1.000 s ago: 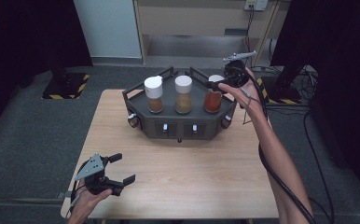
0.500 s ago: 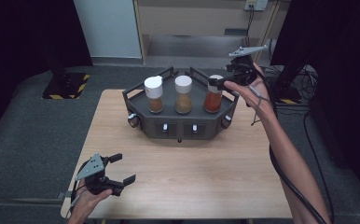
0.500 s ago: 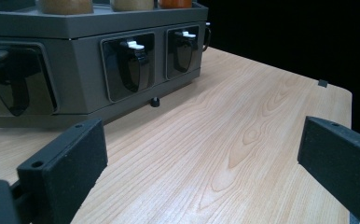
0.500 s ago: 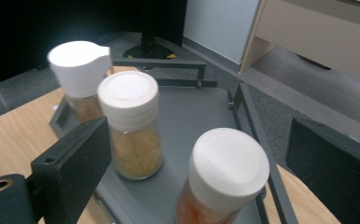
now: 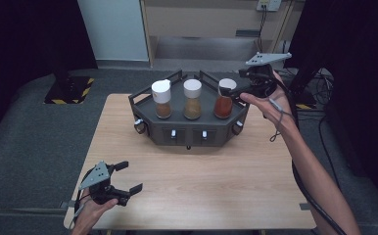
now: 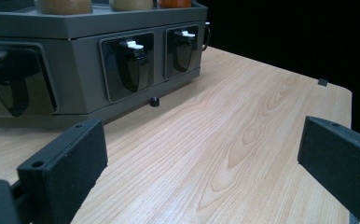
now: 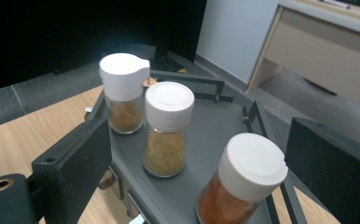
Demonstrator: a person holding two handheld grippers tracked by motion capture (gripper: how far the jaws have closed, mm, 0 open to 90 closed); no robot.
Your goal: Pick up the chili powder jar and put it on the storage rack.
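Observation:
A dark grey hexagonal rack (image 5: 177, 128) stands at the back of the wooden table (image 5: 216, 176). On it stand three white-capped spice jars: a brown one (image 5: 161, 99) (image 7: 123, 92), a tan one (image 5: 192, 99) (image 7: 167, 128) and a red-orange one (image 5: 224, 98) (image 7: 242, 183). My right gripper (image 5: 236, 88) hovers open just right of and above the red-orange jar, its jaws either side of it in the right gripper view. My left gripper (image 5: 128, 177) rests open at the table's front left corner, empty, facing the rack's front (image 6: 99, 74).
The rack's front face carries black recessed handles with white tabs (image 6: 130, 59). A cabinet (image 5: 201, 19) and cables (image 5: 319, 142) lie beyond the table. Bare wood (image 6: 243, 140) lies between my left gripper and the rack.
My right gripper has risen and drawn slightly right and back from the red-orange jar, which stays on the rack. The left gripper has not moved.

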